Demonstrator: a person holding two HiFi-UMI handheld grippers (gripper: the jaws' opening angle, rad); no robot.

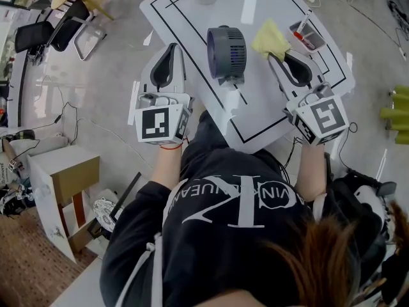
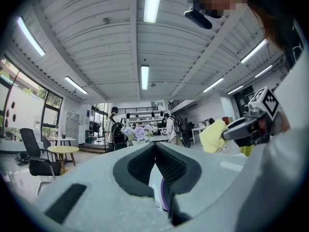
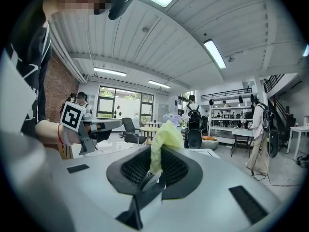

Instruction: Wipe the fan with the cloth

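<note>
My right gripper is clamped on a crumpled pale-yellow cloth, which bunches past the tips above the white, black-lined table. It sits to the right of the small round dark-grey fan standing nearer the table's left edge. My left gripper hangs just off that edge, closed on nothing, as far as I can tell. Unbraced, the fan may skid or topple when I press. The cloth, thinly pinched, could snag the grille and pull free.

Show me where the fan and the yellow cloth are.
fan (image 1: 225, 51), head view, on its round housing.
yellow cloth (image 1: 271, 38), head view, on its bunched middle.
</note>
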